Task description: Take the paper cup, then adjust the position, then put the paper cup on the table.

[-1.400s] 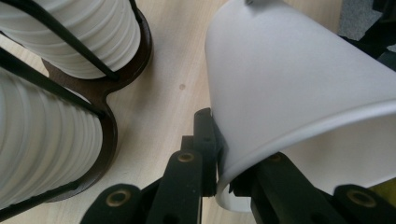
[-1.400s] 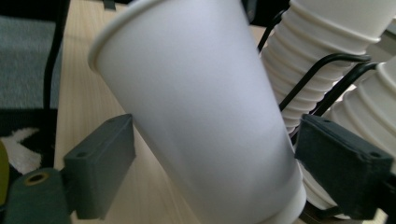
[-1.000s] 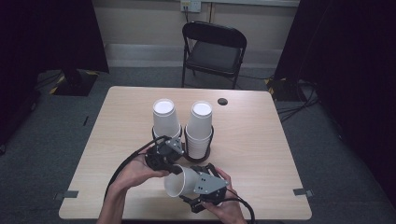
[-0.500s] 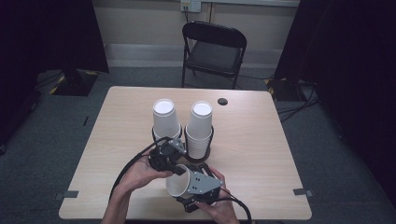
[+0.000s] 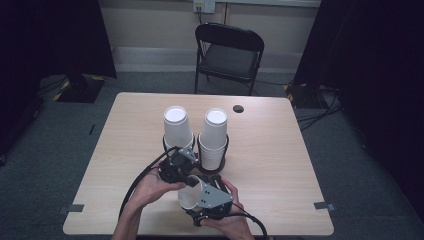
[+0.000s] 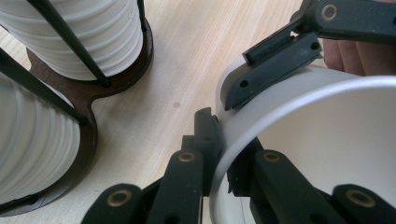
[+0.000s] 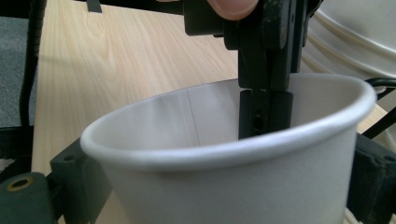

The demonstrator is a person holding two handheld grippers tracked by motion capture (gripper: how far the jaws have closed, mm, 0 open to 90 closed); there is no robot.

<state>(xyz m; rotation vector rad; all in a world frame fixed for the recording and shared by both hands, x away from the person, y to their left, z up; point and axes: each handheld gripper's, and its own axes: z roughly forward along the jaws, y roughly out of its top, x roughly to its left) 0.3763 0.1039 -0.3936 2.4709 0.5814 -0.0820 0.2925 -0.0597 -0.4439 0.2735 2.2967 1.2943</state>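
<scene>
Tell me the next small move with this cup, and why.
Probably ease the right gripper off and back it away: the left gripper is shut on the paper cup at its rim, and the right jaws, cup between them, have just been opening.

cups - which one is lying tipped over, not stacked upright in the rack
The single white cup near the table's front edge, tipped sideways and held between both grippers. The others stand upside down in two stacks in the wooden rack.

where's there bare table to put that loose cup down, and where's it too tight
Free: the right part of the table, between the cup holder and the right edge, and the left strip beside the left forearm. The far band behind the two cup stacks is bare but for a small dark disc. Crowded: the near middle, where both grippers grip the loose cup.
</scene>
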